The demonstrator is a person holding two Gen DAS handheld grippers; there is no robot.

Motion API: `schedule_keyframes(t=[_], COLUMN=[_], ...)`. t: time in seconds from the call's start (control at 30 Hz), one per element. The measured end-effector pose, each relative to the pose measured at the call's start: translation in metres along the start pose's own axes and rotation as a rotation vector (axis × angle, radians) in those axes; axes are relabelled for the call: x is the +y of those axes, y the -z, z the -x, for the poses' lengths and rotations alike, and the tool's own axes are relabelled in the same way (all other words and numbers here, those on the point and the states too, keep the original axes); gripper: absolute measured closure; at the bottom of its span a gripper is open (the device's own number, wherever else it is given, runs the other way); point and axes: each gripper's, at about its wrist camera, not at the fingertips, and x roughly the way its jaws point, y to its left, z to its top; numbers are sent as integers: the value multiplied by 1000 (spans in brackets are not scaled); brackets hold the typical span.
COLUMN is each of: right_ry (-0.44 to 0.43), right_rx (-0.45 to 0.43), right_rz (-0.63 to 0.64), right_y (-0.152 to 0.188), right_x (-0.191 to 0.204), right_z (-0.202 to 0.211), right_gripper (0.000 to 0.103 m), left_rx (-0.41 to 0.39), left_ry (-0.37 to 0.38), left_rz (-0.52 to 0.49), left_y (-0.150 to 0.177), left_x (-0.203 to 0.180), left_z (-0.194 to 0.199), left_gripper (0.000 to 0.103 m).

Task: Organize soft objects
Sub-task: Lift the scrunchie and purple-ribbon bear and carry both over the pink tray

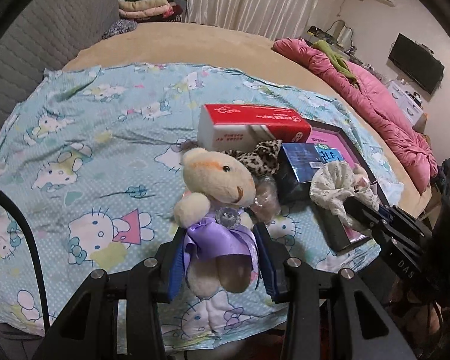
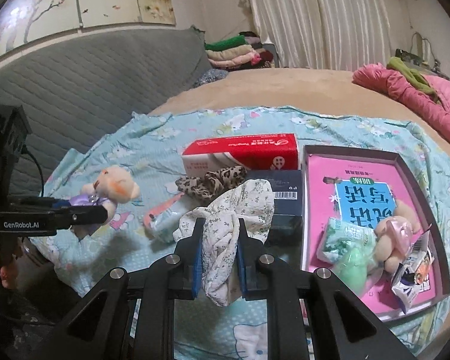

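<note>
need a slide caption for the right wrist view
Right gripper holds a floral cloth above the bed, beside a tray; the left gripper holds a plush bear.

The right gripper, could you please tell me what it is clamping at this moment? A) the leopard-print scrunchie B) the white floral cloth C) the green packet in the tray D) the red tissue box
B: in the right wrist view the right gripper has its blue-padded fingers closed on the white floral cloth, while the leopard-print scrunchie lies untouched on the sheet beyond it.
</note>
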Motion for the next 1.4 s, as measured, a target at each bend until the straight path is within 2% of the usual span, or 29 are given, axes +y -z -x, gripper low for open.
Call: schedule_keyframes(t=[0.4,0.8,1.1,1.4], right_ry=[5,62,177,256], right_rx=[-83,-185,-251,-274], right_rz=[-35,-147,-240,-356], right_y=[-9,-17,-18,-3], right_x=[-13,-55,-109,-160], right_z=[22,53,78,95], right_gripper=[85,85,85,85], left_rx=[-35,-32,-1,71], left_ry=[-10,39,90,113], left_rz=[-76,-147,-247,-322], left_y=[-16,-35,-45,-40], left_x=[-46,-104,-166,-211], left_z=[13,6,-19,-66], left_gripper=[60,60,60,60])
